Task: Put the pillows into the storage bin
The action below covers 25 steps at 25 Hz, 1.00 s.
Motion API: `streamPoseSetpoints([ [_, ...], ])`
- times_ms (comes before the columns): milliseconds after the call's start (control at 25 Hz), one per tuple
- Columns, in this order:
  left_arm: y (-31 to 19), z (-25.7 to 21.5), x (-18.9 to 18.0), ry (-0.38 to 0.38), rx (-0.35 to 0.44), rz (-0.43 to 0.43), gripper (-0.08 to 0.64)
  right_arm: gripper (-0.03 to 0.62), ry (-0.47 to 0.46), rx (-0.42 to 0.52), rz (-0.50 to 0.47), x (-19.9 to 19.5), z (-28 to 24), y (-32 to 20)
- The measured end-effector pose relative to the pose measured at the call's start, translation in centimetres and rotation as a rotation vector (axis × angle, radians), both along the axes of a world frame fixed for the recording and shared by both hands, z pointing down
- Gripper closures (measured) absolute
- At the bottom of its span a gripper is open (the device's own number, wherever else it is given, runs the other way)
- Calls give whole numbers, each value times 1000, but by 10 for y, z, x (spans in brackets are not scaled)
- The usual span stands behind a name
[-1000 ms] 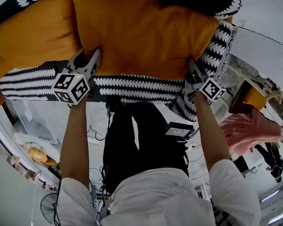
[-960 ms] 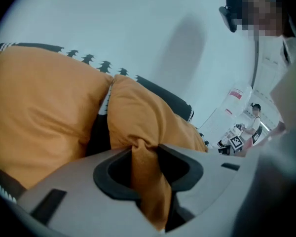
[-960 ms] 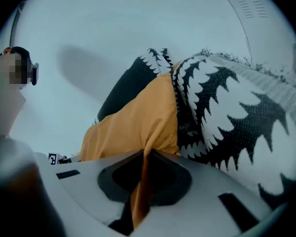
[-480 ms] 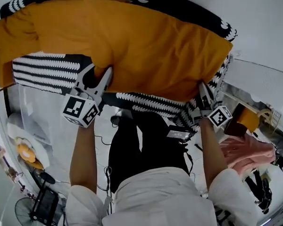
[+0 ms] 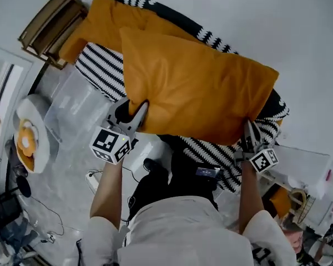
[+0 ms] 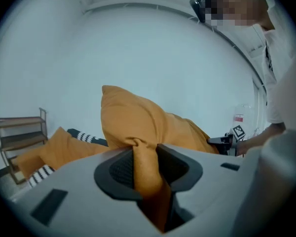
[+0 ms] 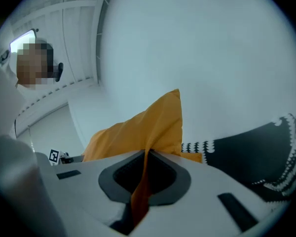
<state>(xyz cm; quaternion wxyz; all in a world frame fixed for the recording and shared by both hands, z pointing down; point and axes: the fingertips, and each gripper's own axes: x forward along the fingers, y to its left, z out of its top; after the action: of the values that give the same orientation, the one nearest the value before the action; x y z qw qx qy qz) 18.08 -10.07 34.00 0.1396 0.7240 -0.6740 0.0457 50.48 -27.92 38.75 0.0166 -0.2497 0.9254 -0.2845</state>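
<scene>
Each pinching only a bunch of cover at a near corner, the left tongs (image 5: 139, 110) and right tongs (image 5: 248, 128) hold the orange pillow (image 5: 194, 90) aloft, right of the clear bin (image 5: 72, 112), so the fabric could slip free and drop it short.

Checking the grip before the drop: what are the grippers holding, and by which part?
The orange pillow: the left gripper pinches fabric at one near corner, the right gripper at the other.
</scene>
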Motion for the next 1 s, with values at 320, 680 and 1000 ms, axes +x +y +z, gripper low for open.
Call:
streamPoseSetpoints([
  [320,193,-110,-87,-114,118,-244,434,555,-117,102,-252,-158,-101,102],
  [680,399,-174,-159,-219,198,-511,433,557,-210,185,-533,-315,-176,244],
  [1000,515,-153,-194,-244,195,-772,433,557,-224,189,-750,-438,-169,326],
])
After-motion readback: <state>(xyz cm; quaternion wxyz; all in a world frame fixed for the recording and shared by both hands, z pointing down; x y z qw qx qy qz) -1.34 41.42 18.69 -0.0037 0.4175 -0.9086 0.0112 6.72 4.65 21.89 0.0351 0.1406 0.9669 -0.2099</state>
